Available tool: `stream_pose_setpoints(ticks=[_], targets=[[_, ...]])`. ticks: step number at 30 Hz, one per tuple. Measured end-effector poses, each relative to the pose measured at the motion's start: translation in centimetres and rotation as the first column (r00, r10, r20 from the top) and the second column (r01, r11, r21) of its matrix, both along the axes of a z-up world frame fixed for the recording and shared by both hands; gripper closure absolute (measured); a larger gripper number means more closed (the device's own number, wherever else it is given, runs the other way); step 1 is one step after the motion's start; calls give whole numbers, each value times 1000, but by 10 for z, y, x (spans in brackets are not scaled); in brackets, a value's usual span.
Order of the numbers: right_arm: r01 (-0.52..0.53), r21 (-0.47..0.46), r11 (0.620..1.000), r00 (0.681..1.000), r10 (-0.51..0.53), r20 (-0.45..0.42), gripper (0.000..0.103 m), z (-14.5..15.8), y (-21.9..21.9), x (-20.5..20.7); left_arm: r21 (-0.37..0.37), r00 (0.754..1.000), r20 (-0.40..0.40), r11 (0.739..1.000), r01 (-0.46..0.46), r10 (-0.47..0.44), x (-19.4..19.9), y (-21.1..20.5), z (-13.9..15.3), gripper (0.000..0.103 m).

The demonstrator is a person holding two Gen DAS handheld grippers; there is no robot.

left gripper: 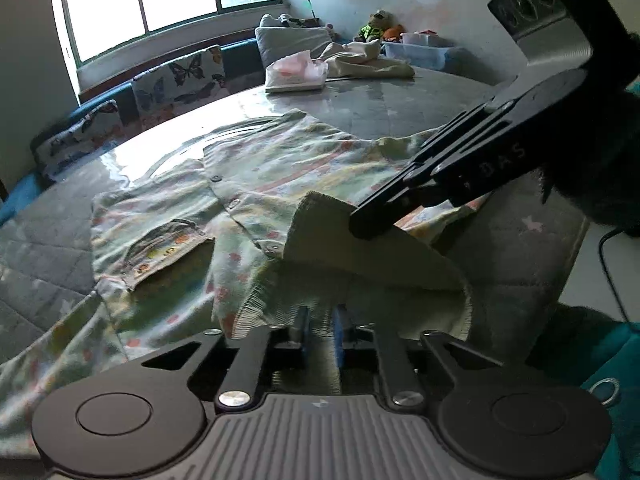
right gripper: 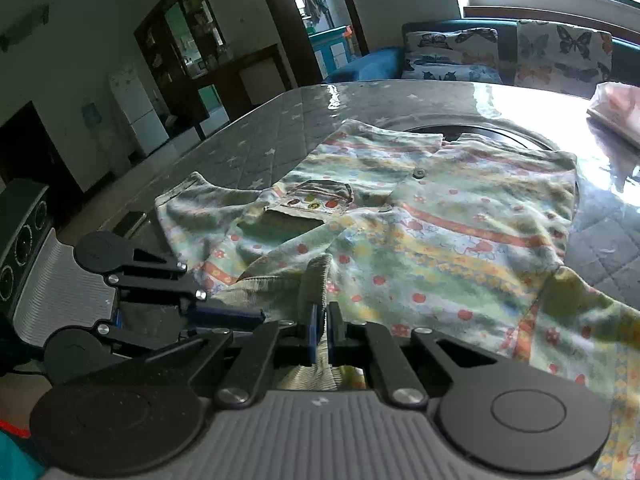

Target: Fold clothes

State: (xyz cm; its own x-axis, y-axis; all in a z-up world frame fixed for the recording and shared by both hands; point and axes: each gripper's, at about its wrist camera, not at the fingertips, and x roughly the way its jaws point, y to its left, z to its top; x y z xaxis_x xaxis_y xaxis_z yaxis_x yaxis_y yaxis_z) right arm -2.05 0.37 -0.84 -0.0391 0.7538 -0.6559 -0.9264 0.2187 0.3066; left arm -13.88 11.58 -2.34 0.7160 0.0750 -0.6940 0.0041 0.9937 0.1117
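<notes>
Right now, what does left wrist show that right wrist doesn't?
Left wrist only: tissue pack, beige cloth, plush toy on the far side.
Right wrist only: cabinet, white fridge.
Both: patterned shirt on the table, left gripper and right gripper each shut on its ribbed collar.

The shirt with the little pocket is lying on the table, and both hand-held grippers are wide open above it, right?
Not quite. The shirt does lie on the table, but both wrist views show the left hand-held gripper and the right hand-held gripper shut on its edge, not open.
</notes>
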Motion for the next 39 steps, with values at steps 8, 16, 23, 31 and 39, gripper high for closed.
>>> stream_pose_setpoints(ticks=[8, 16, 23, 31, 39], targets=[[11, -3, 1000, 1000, -11, -12, 99, -3, -2, 2, 81, 1000, -16, 996, 25, -24, -10, -5, 2, 66], [28, 14, 1000, 999, -27, -23, 99, -4, -5, 4, -147, 1000, -2, 989, -14, 13, -6, 22, 8, 93], [77, 51, 996, 994, -72, -81, 99, -2, -15, 13, -460, 991, 108, 887, -23, 82, -15, 51, 24, 94], [85, 117, 990, 989, -70, -127, 101, 12, -20, 13, -466, 999, 28, 885, -10, 26, -8, 51, -6, 93], [12, 76, 997, 991, -2, -134, 98, -4, 11, 6, -422, 999, 44, 906, 31, -13, -15, 45, -2, 87]])
